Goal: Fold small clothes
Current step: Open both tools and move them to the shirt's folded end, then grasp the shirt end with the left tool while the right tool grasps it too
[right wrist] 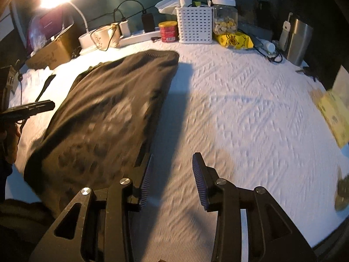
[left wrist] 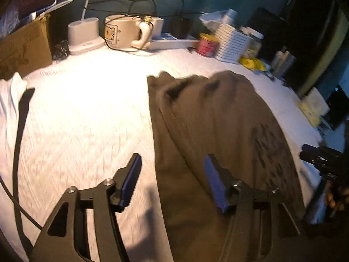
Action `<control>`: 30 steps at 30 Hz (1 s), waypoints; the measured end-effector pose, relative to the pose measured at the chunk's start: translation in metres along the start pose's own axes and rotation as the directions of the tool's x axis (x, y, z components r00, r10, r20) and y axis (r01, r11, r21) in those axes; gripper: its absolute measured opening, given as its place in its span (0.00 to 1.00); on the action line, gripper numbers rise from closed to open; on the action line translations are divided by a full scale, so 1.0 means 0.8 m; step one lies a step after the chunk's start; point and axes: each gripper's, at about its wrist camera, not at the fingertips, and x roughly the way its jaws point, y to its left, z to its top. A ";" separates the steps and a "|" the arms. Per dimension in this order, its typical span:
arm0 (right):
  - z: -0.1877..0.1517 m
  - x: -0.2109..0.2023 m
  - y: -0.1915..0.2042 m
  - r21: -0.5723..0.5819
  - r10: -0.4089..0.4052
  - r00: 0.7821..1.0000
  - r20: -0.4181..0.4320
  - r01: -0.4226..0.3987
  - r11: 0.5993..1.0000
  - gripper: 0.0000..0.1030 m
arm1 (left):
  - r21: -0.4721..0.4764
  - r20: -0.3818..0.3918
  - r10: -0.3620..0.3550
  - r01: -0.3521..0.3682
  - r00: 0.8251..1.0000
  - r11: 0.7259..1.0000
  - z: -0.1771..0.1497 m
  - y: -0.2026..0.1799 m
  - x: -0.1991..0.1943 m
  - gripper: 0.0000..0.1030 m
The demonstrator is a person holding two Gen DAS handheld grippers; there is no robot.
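Brown T-shirt (left wrist: 218, 131) lies folded lengthwise, centre frame. Left hand-held gripper (left wrist: 174, 183) straddles its left edge, wide open, empty. Right hand-held gripper (right wrist: 172, 179) open, empty, over bare white bedspread (right wrist: 250, 109).

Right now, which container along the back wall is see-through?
The clear jar with the white lid, right of the white basket; its yellowish contents show through, unlike the opaque red can.

Motion-blurred print on the dark shirt (left wrist: 218, 135), illegible; its near end cut off by the frame.
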 end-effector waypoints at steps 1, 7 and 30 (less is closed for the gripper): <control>0.007 0.003 -0.002 -0.001 0.000 1.000 0.003 0.000 1.000 0.38 | -0.009 0.008 -0.010 0.010 1.000 1.000 0.007 0.001 0.005 0.61; 0.056 0.024 -0.013 -0.001 0.002 0.999 0.034 -0.002 1.000 0.39 | -0.099 0.010 -0.039 0.040 0.999 0.994 0.037 0.019 0.038 0.71; 0.152 0.146 -0.013 0.005 0.148 0.989 -0.002 -0.148 0.989 0.55 | 0.049 -0.065 -0.134 0.137 0.989 0.989 0.081 -0.033 0.108 0.79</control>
